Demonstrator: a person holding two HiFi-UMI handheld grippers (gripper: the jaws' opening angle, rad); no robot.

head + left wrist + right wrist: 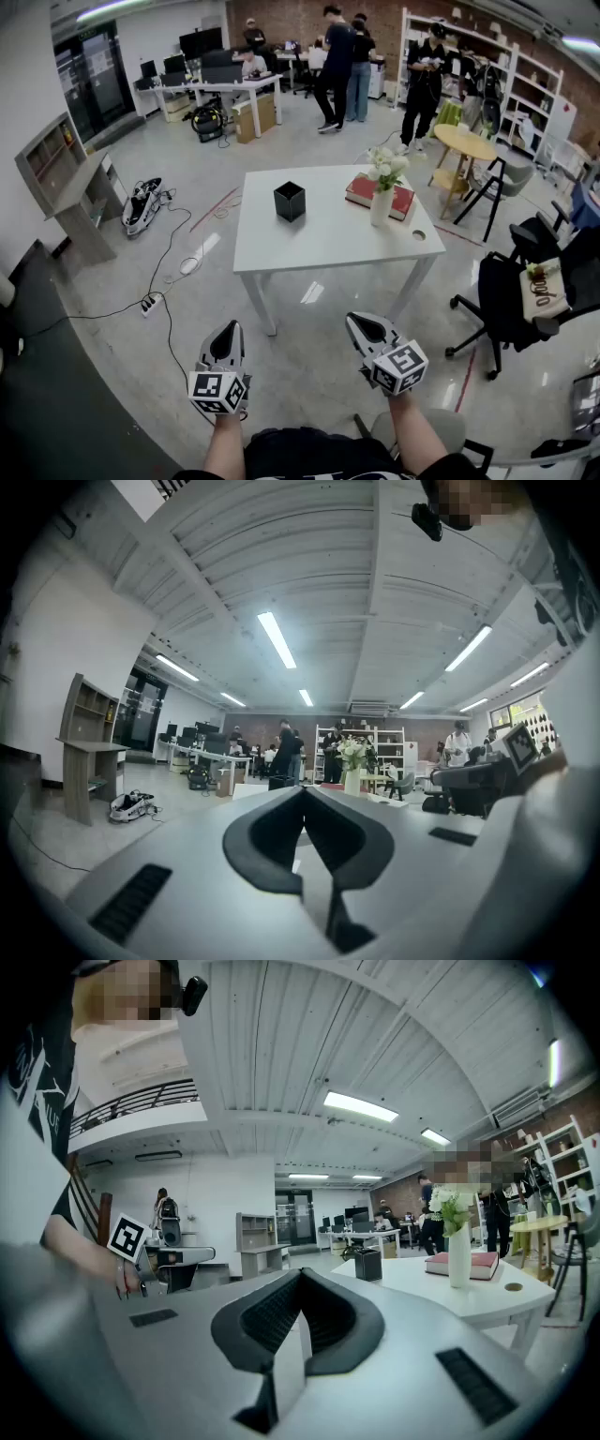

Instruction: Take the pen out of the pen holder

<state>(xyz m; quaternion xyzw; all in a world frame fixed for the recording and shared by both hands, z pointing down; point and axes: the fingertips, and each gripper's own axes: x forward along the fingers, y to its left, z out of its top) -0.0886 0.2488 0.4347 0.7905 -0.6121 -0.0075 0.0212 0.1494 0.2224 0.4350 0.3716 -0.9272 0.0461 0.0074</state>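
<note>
A black square pen holder [289, 201] stands on the white table [328, 239], toward its far left; no pen shows in it from here. The holder also appears small and distant in the left gripper view [279, 782] and in the right gripper view [367, 1263]. Both grippers hang well short of the table, over the floor in front of me. My left gripper [229, 329] is shut and holds nothing, its jaws meeting at the tip [305, 790]. My right gripper [360, 320] is likewise shut and empty [300, 1275].
A white vase of flowers [382, 192] and a red book [361, 190] sit on the table's far right. A black office chair [506, 300] stands to the right. Cables and a power strip [150, 302] lie on the floor at left. People stand at the back.
</note>
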